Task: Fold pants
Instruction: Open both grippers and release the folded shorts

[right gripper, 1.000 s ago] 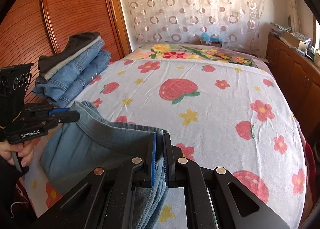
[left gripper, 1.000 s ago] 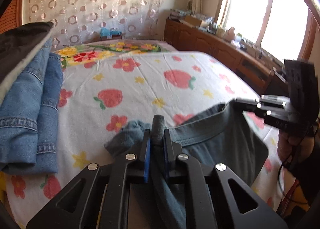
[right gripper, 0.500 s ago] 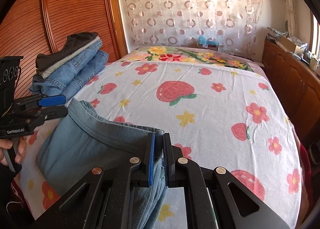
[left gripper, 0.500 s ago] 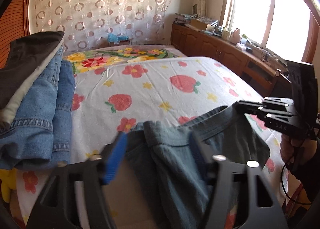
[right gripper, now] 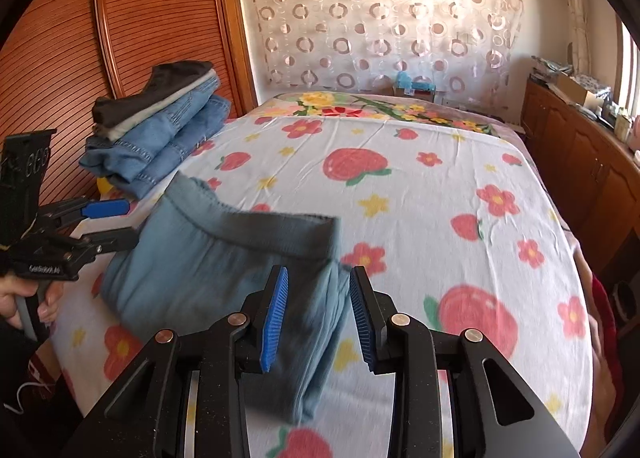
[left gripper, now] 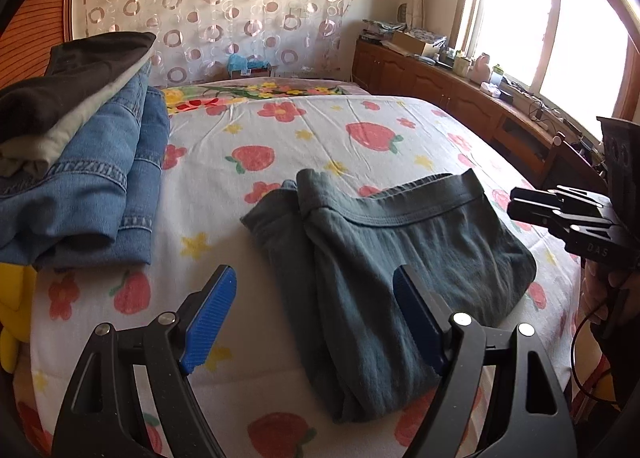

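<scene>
Both tongs have released the pants (left gripper: 384, 258); left tongs (right gripper: 100, 223) read "GenRobot.AI".

1. Grey-blue pants (left gripper: 400, 242), darker ribbed waistband.
2. White bedsheet (right gripper: 420, 193) printed with red strawberries, red flowers, yellow stars.
3. Stack of folded clothes (right gripper: 160, 125): blue denim below, pale grey layer, black on top.
4. Black grippers with ridged blue pads (right gripper: 274, 314).
5. Sheer curtain (right gripper: 380, 17) patterned with brownish rings.
6. Reddish-brown slatted wardrobe (right gripper: 120, 17).
</scene>
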Action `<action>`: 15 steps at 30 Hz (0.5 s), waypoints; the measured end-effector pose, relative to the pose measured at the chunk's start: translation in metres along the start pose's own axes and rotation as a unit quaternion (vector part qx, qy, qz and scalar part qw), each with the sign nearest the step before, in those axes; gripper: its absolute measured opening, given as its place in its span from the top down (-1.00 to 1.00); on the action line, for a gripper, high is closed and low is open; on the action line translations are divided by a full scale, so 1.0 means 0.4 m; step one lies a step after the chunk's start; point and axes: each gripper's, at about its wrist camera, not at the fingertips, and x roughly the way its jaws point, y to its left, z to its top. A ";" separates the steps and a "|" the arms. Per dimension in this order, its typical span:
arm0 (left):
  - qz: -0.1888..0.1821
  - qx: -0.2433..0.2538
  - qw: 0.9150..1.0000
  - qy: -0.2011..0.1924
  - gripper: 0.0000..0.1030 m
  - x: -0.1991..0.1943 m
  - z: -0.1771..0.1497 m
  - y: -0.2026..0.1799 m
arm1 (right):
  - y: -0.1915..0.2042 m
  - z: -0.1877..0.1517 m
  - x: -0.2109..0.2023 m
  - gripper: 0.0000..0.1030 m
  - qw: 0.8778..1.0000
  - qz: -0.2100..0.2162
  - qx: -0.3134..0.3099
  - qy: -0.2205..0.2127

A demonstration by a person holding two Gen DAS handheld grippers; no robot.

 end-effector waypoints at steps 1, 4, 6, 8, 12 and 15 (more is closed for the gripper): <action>0.000 0.001 1.000 0.001 -0.58 -0.002 -0.004 -0.002 | 0.002 -0.007 -0.008 0.35 1.000 0.000 0.000 0.001; -0.003 0.002 1.000 0.004 -0.58 -0.004 -0.015 -0.010 | 0.002 -0.028 -0.029 0.33 1.000 0.006 0.003 0.006; -0.004 0.002 1.000 0.006 -0.58 -0.005 -0.021 -0.014 | 0.003 -0.043 -0.038 0.33 1.000 0.010 0.005 0.013; -0.005 0.002 1.000 0.008 -0.58 -0.005 -0.026 -0.016 | 0.002 -0.055 -0.046 0.33 1.000 0.013 0.009 0.017; -0.006 0.000 1.000 0.015 -0.58 -0.004 -0.036 -0.018 | 0.003 -0.076 -0.052 0.33 0.999 0.020 0.018 0.028; -0.008 -0.001 1.000 0.018 -0.58 -0.003 -0.043 -0.018 | 0.005 -0.084 -0.047 0.33 0.999 0.021 0.018 0.035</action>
